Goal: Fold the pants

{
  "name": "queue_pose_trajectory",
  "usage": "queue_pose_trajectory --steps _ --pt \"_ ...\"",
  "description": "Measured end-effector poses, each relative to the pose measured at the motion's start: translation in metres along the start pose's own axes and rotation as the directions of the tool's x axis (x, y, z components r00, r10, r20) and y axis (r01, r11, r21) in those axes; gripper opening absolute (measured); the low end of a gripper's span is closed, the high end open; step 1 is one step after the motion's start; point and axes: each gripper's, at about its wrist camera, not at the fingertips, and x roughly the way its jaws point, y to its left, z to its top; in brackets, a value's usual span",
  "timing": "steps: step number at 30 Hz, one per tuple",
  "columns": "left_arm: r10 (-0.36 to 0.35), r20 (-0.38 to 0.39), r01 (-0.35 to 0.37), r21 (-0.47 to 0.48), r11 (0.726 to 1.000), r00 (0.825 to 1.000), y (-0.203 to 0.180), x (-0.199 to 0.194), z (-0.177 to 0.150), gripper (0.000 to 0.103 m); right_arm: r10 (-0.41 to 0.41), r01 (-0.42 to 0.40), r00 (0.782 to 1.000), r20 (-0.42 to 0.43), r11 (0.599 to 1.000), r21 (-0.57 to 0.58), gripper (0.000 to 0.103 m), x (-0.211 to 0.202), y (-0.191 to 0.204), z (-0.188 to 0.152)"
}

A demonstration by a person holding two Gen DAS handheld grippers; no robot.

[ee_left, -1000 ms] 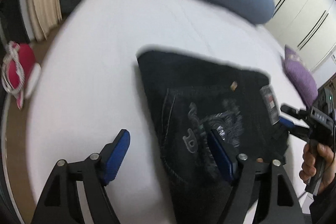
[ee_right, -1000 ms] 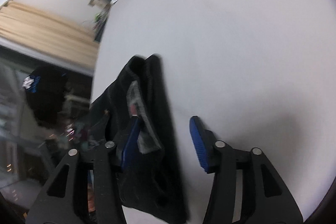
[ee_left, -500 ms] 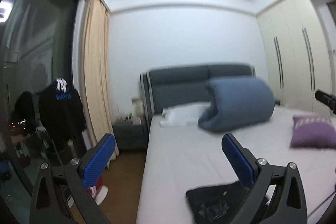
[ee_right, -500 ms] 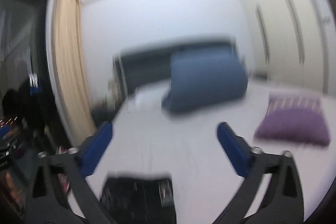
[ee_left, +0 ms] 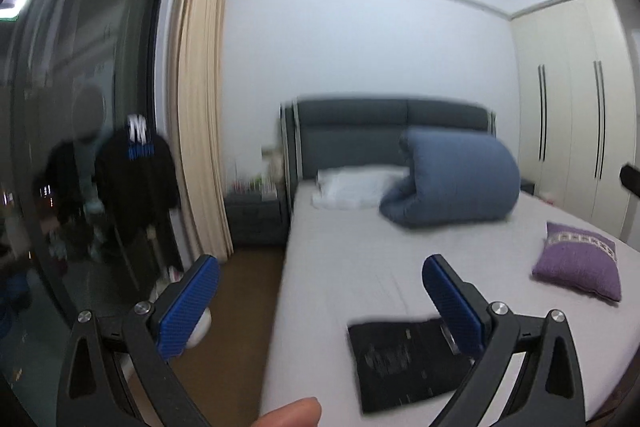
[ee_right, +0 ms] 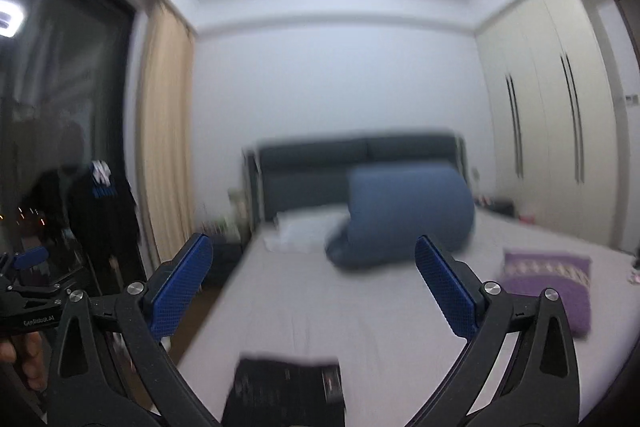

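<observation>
The dark pants (ee_left: 404,359) lie folded into a flat rectangle near the foot edge of the white bed (ee_left: 360,267); in the right wrist view the pants (ee_right: 284,391) sit low between the fingers. My left gripper (ee_left: 320,267) is held above and short of them, open and empty. My right gripper (ee_right: 311,243) is likewise open, raised and holds nothing. Both point nearly level towards the headboard. The left gripper's blue pad (ee_right: 28,257) and a hand show at the right wrist view's left edge. A person's fingertip (ee_left: 292,415) shows at the bottom.
A rolled blue duvet (ee_left: 452,183) and a white pillow (ee_left: 352,187) lie at the grey headboard (ee_left: 360,123). A purple cushion (ee_left: 580,265) rests on the bed's right side. Wardrobe doors (ee_left: 572,115) stand right; a beige curtain (ee_left: 196,107), glass door and nightstand (ee_left: 256,219) stand left.
Both grippers let go of the pants, opened wide, rose and tilted up from facing the bed to facing the room. The pants stay folded on the bed.
</observation>
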Motion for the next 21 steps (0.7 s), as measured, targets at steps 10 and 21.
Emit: queue_pose_trajectory --steps 10,21 --pt "-0.047 -0.34 0.037 -0.038 0.999 0.939 -0.017 0.052 -0.08 0.103 -0.008 0.055 0.902 -0.432 0.994 0.096 0.103 0.081 0.011 -0.099" --pt "-0.063 -0.411 0.058 -0.026 0.998 0.909 -0.036 0.069 -0.111 0.103 -0.033 0.075 0.862 -0.506 0.995 0.063 0.103 0.125 0.005 -0.18"
